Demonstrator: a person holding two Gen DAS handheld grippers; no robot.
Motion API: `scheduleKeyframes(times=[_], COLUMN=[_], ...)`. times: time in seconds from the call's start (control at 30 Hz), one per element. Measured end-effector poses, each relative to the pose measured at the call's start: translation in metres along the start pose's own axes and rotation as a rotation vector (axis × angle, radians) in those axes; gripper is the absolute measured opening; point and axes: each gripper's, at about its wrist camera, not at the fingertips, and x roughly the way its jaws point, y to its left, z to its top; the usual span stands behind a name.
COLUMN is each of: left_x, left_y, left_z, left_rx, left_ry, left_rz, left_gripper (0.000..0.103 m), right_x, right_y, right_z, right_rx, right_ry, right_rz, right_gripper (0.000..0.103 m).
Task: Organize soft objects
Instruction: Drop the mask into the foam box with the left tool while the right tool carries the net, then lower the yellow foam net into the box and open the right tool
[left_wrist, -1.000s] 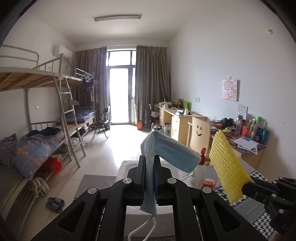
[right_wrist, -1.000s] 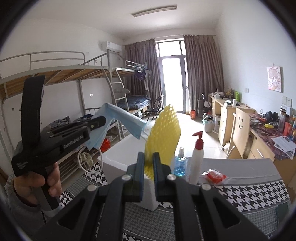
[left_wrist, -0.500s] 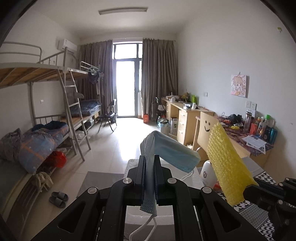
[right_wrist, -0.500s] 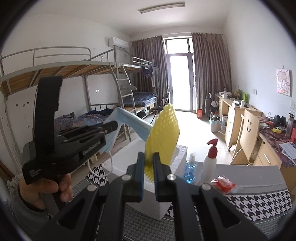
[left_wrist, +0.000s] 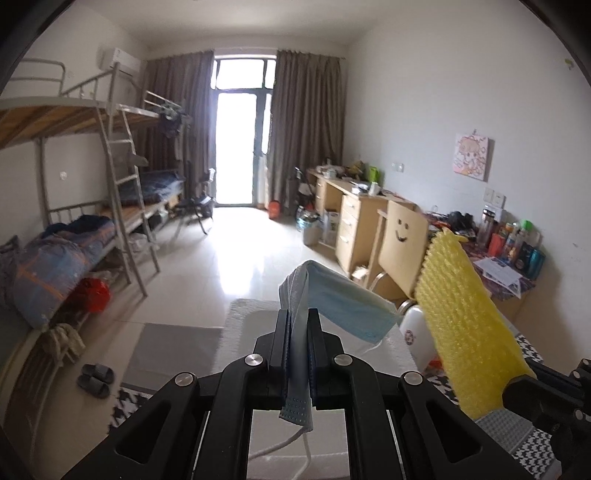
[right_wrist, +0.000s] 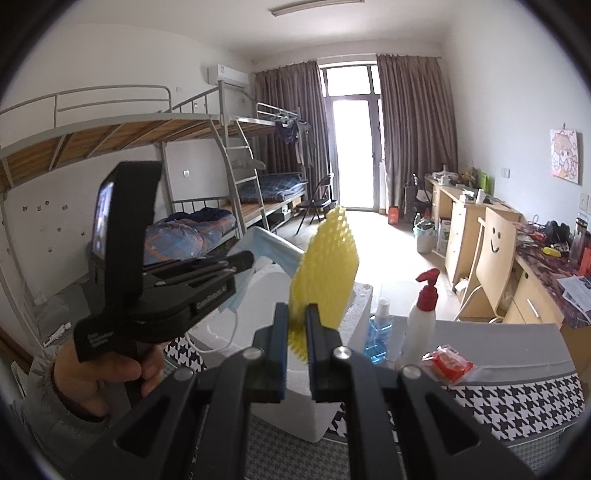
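Jaws of left gripper (left_wrist: 298, 345) clamp blue mask (left_wrist: 343, 299), right gripper (right_wrist: 295, 343) yellow foam (right_wrist: 325, 269).

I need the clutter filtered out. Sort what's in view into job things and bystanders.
Job:
mask, clamped in left gripper
yellow foam, clamped in right gripper
white foam box

Bystanders:
red-pump bottle
blue bottle
red packet
chair
slippers

Both wrist views face down-room toward the balcony door (left_wrist: 240, 147), sharing the foam box (right_wrist: 354, 299) close below.
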Motion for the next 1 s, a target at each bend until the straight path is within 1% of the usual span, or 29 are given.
scheduleKeyframes(times=[0.2, 0.23, 0.3, 0.33, 0.37, 0.4, 0.43, 0.5, 0.57, 0.63, 0.73, 0.9, 1.0], left_x=[0.014, 0.016, 0.020, 0.022, 0.024, 0.024, 0.024, 0.020, 0.015, 0.008, 0.000, -0.016, -0.023], left_y=[0.002, 0.003, 0.006, 0.007, 0.008, 0.010, 0.012, 0.015, 0.022, 0.028, 0.034, 0.038, 0.043], left_z=[-0.001, -0.001, -0.002, -0.003, -0.003, -0.004, -0.004, -0.005, -0.004, -0.003, 0.000, 0.000, -0.003], left_rx=[-0.002, -0.005, -0.004, -0.003, -0.004, -0.007, -0.013, -0.032, -0.049, -0.073, -0.085, -0.063, -0.066], left_ry=[0.031, 0.039, 0.052, 0.058, 0.059, 0.058, 0.057, 0.049, 0.040, 0.019, -0.002, -0.036, -0.042], left_rz=[-0.013, -0.014, -0.019, -0.022, -0.023, -0.020, -0.014, -0.008, -0.007, 0.009, 0.025, 0.061, 0.065], left_gripper=[0.008, 0.010, 0.017, 0.031, 0.050, 0.058, 0.068, 0.073, 0.087, 0.094, 0.100, 0.102, 0.102], right_x=[0.006, 0.007, 0.010, 0.013, 0.014, 0.016, 0.017, 0.018, 0.021, 0.023, 0.027, 0.037, 0.043], right_y=[0.000, -0.001, -0.001, -0.001, 0.000, 0.001, 0.001, 0.000, 0.001, 0.002, 0.006, 0.009, 0.011], right_z=[0.000, 0.000, 0.000, 0.001, 0.001, 0.002, 0.002, 0.002, 0.002, 0.003, 0.005, 0.006, 0.006], right_rx=[0.006, 0.005, 0.008, 0.009, 0.009, 0.006, 0.006, 0.007, 0.006, 0.004, 0.001, 0.005, 0.009], right_ry=[0.017, 0.020, 0.030, 0.034, 0.037, 0.040, 0.042, 0.046, 0.049, 0.054, 0.061, 0.079, 0.091], right_rz=[0.001, 0.000, 0.000, -0.001, -0.002, -0.003, -0.003, -0.006, -0.006, -0.004, 0.001, 0.012, 0.027], right_gripper=[0.011, 0.011, 0.011, 0.011, 0.011, 0.011, 0.011, 0.011, 0.011, 0.011, 0.011, 0.012, 0.012])
